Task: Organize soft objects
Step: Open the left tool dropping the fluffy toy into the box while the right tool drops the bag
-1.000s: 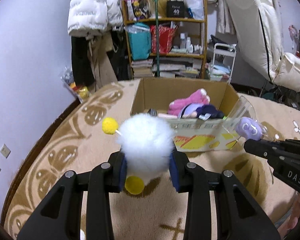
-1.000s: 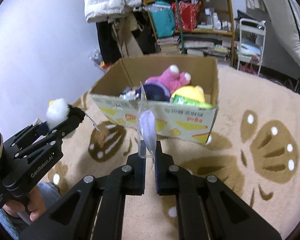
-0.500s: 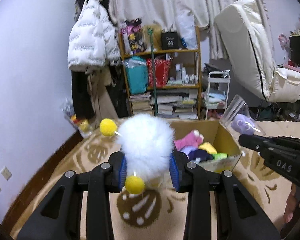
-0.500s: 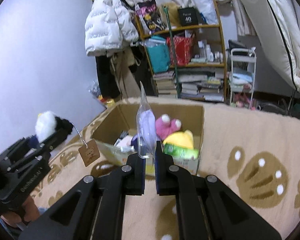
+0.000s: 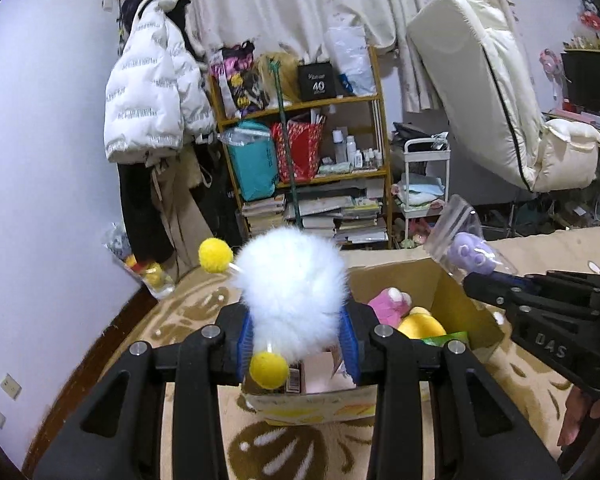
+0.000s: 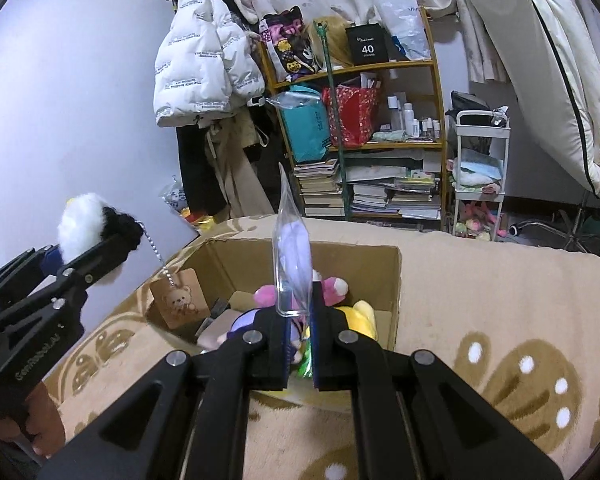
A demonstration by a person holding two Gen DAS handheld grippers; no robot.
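Box (image 6: pixel 394 280) sits centre frame in both views, open top just below and ahead of both tools. Left gripper (image 5: pixel 296 340) clamps white pompom toy (image 5: pixel 292 296) over the near wall; right gripper (image 6: pixel 298 340) pinches bagged purple plush (image 6: pixel 292 256) edge-on, bag upright. Left appears nearer the drop. Box floor mostly hidden by fingers and toys.

A beige carpet (image 6: pixel 500 280) with brown paw-print patterns carries an open cardboard box (image 6: pixel 396 276), which stands on it toward its far left edge. In the box lie a pink plush (image 5: pixel 388 304) and a yellow plush (image 5: pixel 420 326), touching. Beyond the carpet's far edge stands a wooden shelf (image 6: pixel 380 66) stacked with books (image 6: pixel 324 188).
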